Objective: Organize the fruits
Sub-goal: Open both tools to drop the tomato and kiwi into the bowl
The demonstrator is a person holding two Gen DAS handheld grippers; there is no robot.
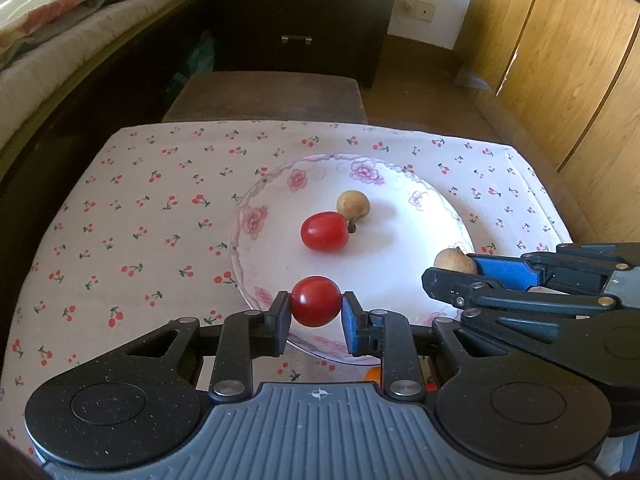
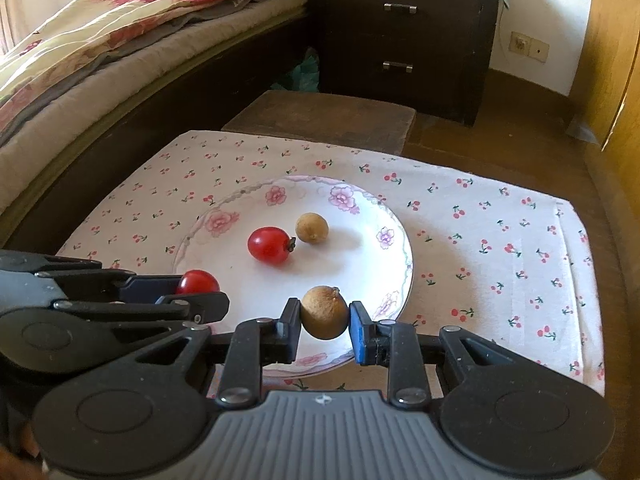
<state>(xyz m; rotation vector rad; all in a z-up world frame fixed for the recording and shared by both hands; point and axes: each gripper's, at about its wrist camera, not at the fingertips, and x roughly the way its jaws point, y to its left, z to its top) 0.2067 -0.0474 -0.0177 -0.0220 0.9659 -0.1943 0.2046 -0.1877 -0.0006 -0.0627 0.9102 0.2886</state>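
A dark two-drawer nightstand (image 2: 404, 36) stands top center, a bed with floral quilt (image 2: 132, 4) upper left, wooden wardrobe doors (image 1: 560, 60) at right.

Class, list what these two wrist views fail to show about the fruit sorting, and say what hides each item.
- Orange object, left wrist view: mostly hidden under the left gripper; its identity is unclear.
- Plate near rim, both views: covered by the gripper bodies.
- Whether the held tomato and the held brown fruit touch the plate: undecidable from these angles.
- Right gripper user's hand: out of frame.
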